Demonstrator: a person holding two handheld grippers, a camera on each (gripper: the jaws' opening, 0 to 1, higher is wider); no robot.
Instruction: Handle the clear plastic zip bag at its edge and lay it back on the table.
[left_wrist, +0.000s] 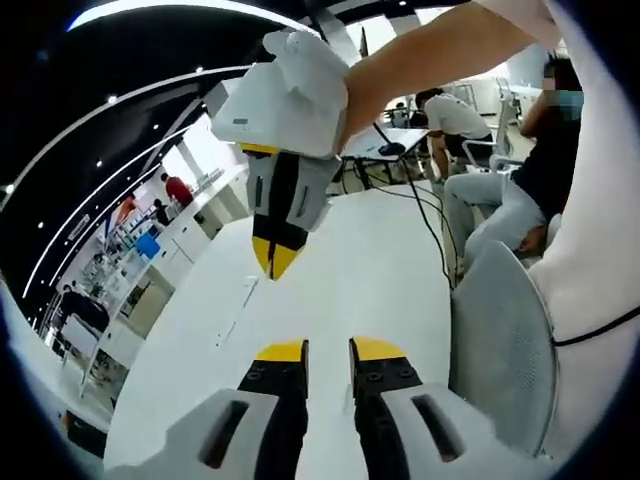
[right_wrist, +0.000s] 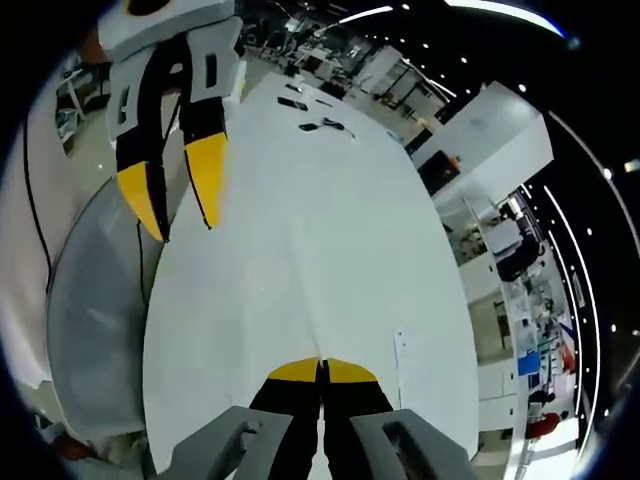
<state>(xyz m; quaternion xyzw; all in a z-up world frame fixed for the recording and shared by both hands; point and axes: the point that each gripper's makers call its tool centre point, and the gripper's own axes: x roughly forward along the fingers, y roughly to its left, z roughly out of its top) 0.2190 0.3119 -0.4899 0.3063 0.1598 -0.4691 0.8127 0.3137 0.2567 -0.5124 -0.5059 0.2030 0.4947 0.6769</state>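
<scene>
The long white bench (right_wrist: 300, 260) runs smooth and glossy away from both cameras, its far end too small to read beyond a few dark items (right_wrist: 320, 125). The grey mesh chair (left_wrist: 500, 340) curves in at the bench's side, cut off by the edge of the view. The clear plastic zip bag (right_wrist: 403, 348) is hard to make out: there's only a faint, flat, see-through outline lying on the bench, seen again in the left gripper view (left_wrist: 243, 298), well apart from both tools.

The right hand-held gripper (right_wrist: 322, 370) has its yellow tips pressed together, with nothing visible between them; in the left gripper view it hangs point-down (left_wrist: 273, 258) over the bench, gripped by a white-gloved hand (left_wrist: 305, 65). The left hand-held gripper (left_wrist: 330, 350) shows a narrow gap between its yellow pads, holding nothing, and hovers above the bench edge in the right gripper view (right_wrist: 175, 195).
</scene>
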